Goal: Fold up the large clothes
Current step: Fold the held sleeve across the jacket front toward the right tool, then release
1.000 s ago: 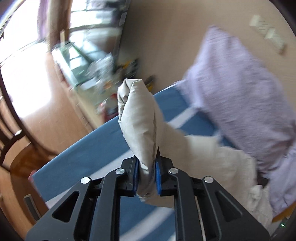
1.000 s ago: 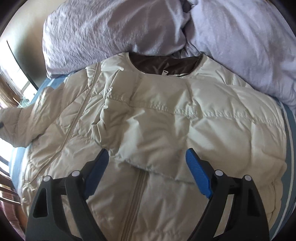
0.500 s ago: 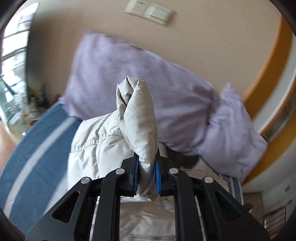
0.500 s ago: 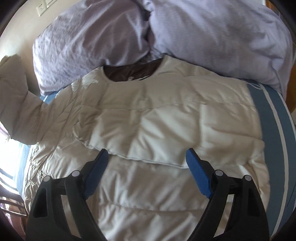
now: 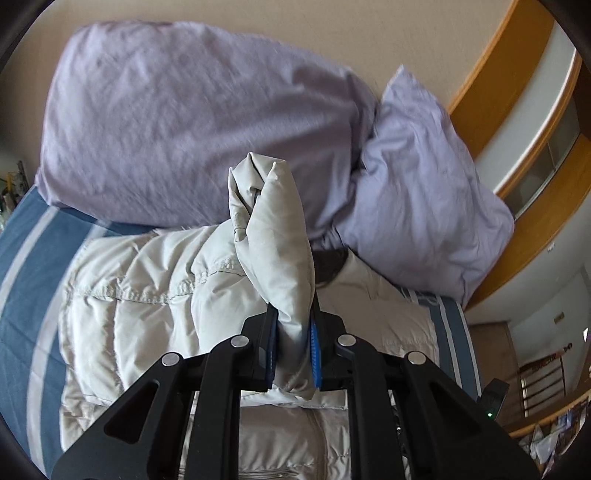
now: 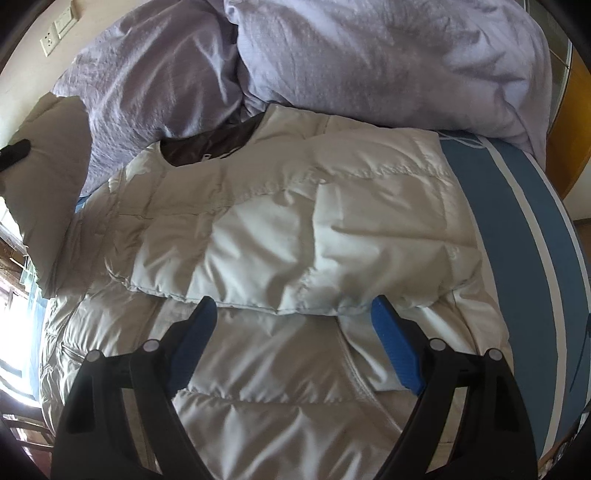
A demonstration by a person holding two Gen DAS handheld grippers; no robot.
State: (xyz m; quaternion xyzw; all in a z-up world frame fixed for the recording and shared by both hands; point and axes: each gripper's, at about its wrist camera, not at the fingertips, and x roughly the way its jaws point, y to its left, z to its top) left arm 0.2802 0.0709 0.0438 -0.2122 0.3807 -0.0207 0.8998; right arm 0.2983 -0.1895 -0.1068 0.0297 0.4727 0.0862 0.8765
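Observation:
A cream puffer jacket (image 6: 280, 236) lies front up on a blue striped bed, its brown-lined collar (image 6: 218, 142) toward the pillows. One sleeve is folded across its chest. My left gripper (image 5: 293, 343) is shut on the end of the other sleeve (image 5: 275, 236), which stands up from its blue pads over the jacket body (image 5: 147, 295). In the right wrist view that raised sleeve (image 6: 48, 192) hangs at the far left with a dark fingertip (image 6: 14, 151) on it. My right gripper (image 6: 295, 339) hovers open above the jacket's middle, nothing between its fingers.
Two lilac pillows (image 5: 192, 122) (image 5: 424, 206) lean against the beige wall at the head of the bed. The blue sheet with pale stripes (image 6: 517, 206) shows on both sides of the jacket. A wooden frame (image 5: 495, 88) runs at the right; a wall socket (image 6: 59, 26) sits upper left.
My left gripper has swung with the sleeve from beside the bed to over the jacket, facing the pillows. The right gripper has shifted right along the jacket, still open.

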